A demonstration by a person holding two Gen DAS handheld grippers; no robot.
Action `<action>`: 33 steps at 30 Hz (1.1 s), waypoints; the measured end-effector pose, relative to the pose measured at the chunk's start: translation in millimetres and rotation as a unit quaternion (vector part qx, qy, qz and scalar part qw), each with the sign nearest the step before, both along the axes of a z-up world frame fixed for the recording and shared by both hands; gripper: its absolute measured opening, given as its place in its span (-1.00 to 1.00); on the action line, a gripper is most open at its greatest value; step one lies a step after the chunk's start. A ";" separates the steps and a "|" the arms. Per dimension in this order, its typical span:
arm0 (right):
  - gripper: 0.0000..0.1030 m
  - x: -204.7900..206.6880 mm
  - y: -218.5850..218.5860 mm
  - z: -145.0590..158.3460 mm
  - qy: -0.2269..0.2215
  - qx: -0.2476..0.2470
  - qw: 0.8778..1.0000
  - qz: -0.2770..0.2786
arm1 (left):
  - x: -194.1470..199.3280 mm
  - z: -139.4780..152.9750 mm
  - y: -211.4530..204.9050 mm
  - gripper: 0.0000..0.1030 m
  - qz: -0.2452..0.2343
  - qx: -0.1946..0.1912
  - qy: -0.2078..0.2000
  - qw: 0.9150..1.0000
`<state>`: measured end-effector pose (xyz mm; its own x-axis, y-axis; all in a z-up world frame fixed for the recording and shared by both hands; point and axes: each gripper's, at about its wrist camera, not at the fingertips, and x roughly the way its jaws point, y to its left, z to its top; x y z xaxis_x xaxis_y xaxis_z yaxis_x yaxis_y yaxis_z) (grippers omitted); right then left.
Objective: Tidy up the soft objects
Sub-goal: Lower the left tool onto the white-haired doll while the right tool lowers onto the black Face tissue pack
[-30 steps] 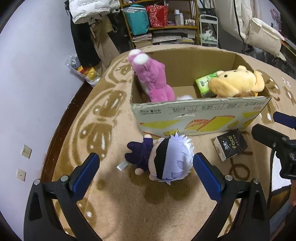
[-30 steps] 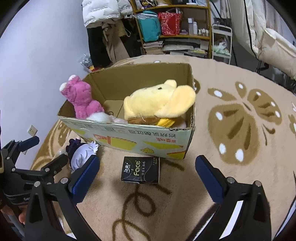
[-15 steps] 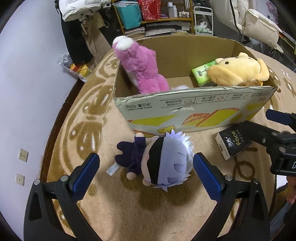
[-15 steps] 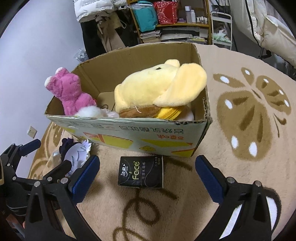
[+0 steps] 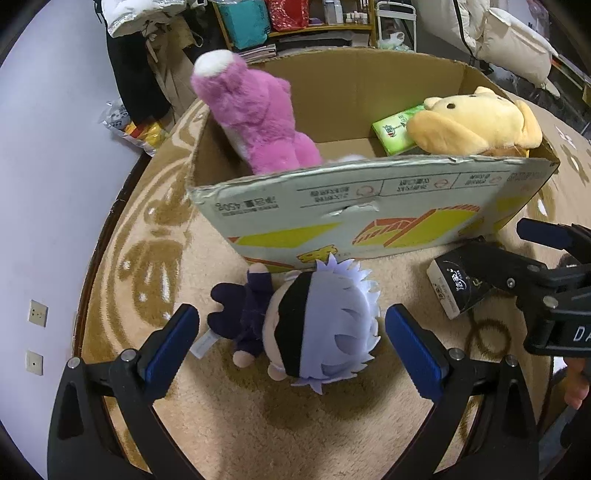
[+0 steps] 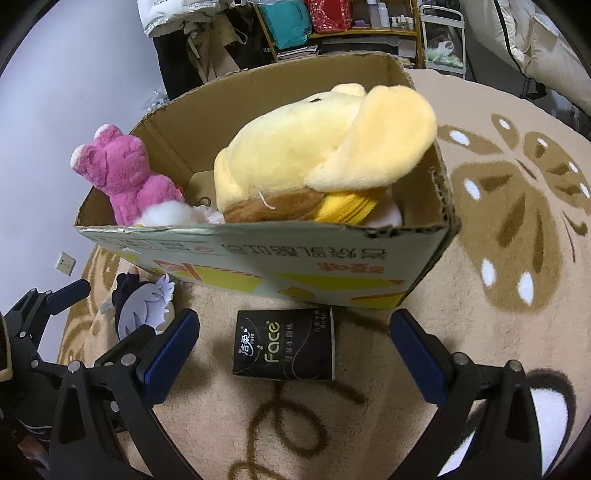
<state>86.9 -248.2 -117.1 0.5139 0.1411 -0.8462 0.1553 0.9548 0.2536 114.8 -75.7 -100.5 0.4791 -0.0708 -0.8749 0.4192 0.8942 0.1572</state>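
A white-haired doll point(image 5: 317, 325) in dark clothes lies on the rug in front of the cardboard box point(image 5: 369, 221). My left gripper point(image 5: 291, 343) is open, its fingers on either side of the doll, not touching it. A black tissue pack point(image 6: 284, 345) lies on the rug before the box point(image 6: 295, 258). My right gripper point(image 6: 295, 350) is open with its fingers astride the pack. In the box are a pink plush bear point(image 5: 251, 114), a yellow plush point(image 6: 317, 155) and a green tissue pack point(image 5: 393, 129). The doll also shows in the right wrist view point(image 6: 142, 306).
The beige rug point(image 6: 517, 206) with brown patterns covers the floor. A grey wall point(image 5: 44, 184) with sockets runs on the left. Shelves point(image 5: 295, 22), hanging clothes and a white cart stand behind the box. My right gripper shows in the left wrist view point(image 5: 546, 288).
Both grippers have moved forward and lower. The doll now lies between my left fingers and the black tissue pack between my right fingers. Both stay open.
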 end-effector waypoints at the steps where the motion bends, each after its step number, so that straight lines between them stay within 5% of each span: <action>1: 1.00 0.7 0.2 -0.7 0.001 0.000 1.000 0.000 | 0.4 -1.0 -0.5 0.94 -0.001 0.001 0.001 1.000; 16: 1.00 9.7 2.4 -18.3 0.034 0.002 0.999 0.005 | 8.0 -24.4 -12.6 0.94 -0.009 0.043 0.008 0.999; 23: 1.00 11.7 7.4 -28.1 0.046 0.002 0.999 0.020 | 12.2 -32.4 -14.1 0.76 -0.006 0.048 0.016 0.999; 33: 0.74 11.2 20.3 -36.4 0.061 -0.038 0.997 0.036 | 6.4 -32.3 -8.4 0.59 0.006 0.041 0.011 0.999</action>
<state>98.2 -227.9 -153.5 0.3969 0.1061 -0.9117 0.1113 0.9804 0.1626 121.2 -84.1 -132.8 0.4597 0.0062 -0.8881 0.4130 0.8838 0.2200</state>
